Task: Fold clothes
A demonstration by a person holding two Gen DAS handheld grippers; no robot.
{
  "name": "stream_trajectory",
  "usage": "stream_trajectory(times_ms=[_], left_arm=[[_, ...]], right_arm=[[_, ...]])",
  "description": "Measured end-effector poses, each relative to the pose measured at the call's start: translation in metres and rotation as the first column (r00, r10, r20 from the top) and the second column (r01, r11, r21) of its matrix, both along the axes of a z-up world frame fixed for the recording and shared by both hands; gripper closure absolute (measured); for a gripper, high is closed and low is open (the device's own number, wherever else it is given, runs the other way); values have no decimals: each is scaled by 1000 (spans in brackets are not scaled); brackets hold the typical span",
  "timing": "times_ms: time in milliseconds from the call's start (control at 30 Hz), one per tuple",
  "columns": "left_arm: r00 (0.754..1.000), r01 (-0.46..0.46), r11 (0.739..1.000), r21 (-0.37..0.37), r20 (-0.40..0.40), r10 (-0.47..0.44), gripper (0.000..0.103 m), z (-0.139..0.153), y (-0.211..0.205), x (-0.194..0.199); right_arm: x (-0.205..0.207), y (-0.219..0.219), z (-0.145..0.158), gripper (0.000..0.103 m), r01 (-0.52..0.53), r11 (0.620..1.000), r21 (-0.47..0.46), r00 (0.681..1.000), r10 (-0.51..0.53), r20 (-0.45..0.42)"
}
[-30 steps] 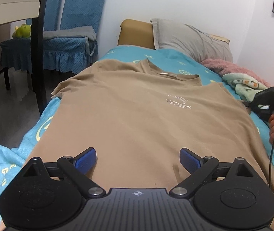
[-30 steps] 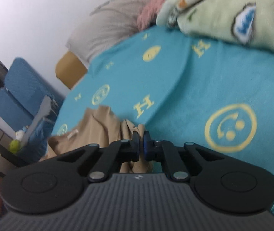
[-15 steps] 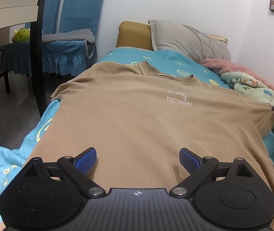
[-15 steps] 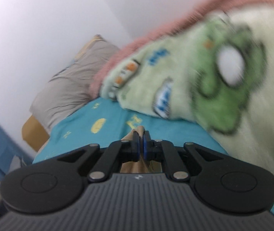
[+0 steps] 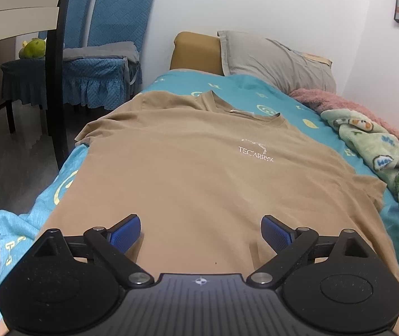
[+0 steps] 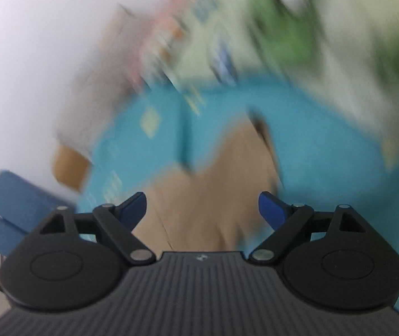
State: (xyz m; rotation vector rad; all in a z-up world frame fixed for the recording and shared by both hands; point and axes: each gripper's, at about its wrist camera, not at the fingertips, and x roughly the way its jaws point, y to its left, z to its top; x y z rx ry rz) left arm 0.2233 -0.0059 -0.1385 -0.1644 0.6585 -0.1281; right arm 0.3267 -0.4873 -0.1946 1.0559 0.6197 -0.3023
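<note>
Sleeve freshly released, t-shirt (image 5: 199, 173) lengthwise, collar toward pillow (image 5: 275, 61)

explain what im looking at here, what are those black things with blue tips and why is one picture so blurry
Those are two hand-held grippers, one in each of a person's hands, each with a camera looking along its fingers. The left gripper is open above a tan t-shirt spread flat on a bed with a turquoise sheet. The other picture comes from the right gripper; it is blurred because that hand is moving. Its jaws are opening over the shirt's sleeve, and nothing is held. A patterned blanket lies beside the shirt.
</note>
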Motion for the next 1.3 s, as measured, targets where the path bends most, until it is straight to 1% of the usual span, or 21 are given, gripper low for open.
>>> stream_trajectory(times_ms=[67, 133, 267, 333, 433, 533, 567, 600, 633, 667, 700, 767, 867, 1033, 1067, 1133, 1167, 1200, 1233, 1267, 1300], left_arm=[[1000, -4, 1000, -11, -1, 4, 8, 2, 0, -2], [1000, -6, 1000, -19, -1, 6, 8, 3, 0, -3], [1000, -9, 1000, -22, -7, 9, 8, 1, -2, -1], [1000, -9, 1000, -22, -16, 9, 8, -2, -4, 2], [1000, -10, 1000, -29, -30, 9, 8, -5, -5, 5], [999, -11, 999, -47, -43, 9, 8, -8, -4, 8], [999, -11, 999, -53, -47, 9, 8, -9, -4, 9], [999, -11, 998, -57, -50, 8, 8, -10, -4, 10], [999, -10, 998, -58, -52, 7, 8, -11, -4, 11], [998, -10, 998, -59, -55, 7, 8, -12, -4, 12], [998, -10, 998, -59, -57, 7, 8, -13, -4, 13], [998, -11, 998, -60, -60, 7, 8, -14, -5, 14], [998, -10, 998, -60, -58, 7, 8, -14, -5, 13], [999, -13, 998, -61, -46, 10, 9, -10, -6, 10], [999, -13, 998, -62, -43, 10, 9, -9, -6, 9], [999, -12, 998, -63, -36, 10, 9, -6, -6, 7], [999, -12, 998, -61, -33, 10, 9, -5, -6, 6], [1000, -11, 998, -58, -30, 9, 9, -4, -7, 5], [1000, -10, 998, -55, -28, 9, 9, -3, -7, 4], [1000, -10, 998, -55, -27, 9, 9, -2, -7, 2], [1000, -10, 998, -58, -26, 9, 9, -1, -6, 1]], right_arm=[[-3, 2, -19, 13, 7, 997, 73, 1000, -7, -11], [0, 4, -31, 13, 18, 995, 97, 1000, -18, -2], [11, 8, -42, 14, 43, 996, 82, 994, -51, 93], [19, 14, -45, 12, 54, 996, 65, 989, -62, 133], [31, 26, -45, 13, 83, 996, 30, 984, -86, 157], [45, 25, -46, 13, 120, 992, 48, 977, -126, 171], [46, 23, -46, 22, 137, 990, 43, 974, -142, 176], [49, 20, -46, 43, 154, 988, 27, 973, -156, 171], [52, 18, -47, 54, 170, 985, 2, 974, -169, 153], [54, 13, -46, 78, 179, 984, -16, 975, -175, 141], [52, 7, -45, 88, 177, 984, -26, 976, -172, 135], [50, -4, -38, 91, 177, 982, -61, 978, -168, 122], [48, -17, -13, 91, 186, 967, -174, 979, -168, 112], [20, -32, 17, 90, 215, 943, -253, 972, -182, 146], [14, -32, 20, 89, 205, 945, -256, 975, -173, 142], [3, -26, 18, 88, 150, 963, -225, 986, -128, 110], [1, -22, 14, 80, 112, 975, -190, 991, -96, 88], [2, -18, 7, 53, 67, 988, -138, 996, -59, 62], [3, -13, 1, 34, 23, 996, -85, 999, -20, 39], [3, -8, -5, 10, -1, 999, -37, 1000, 2, 28], [2, -3, -10, 12, -1, 1000, 3, 1000, 1, 28]])
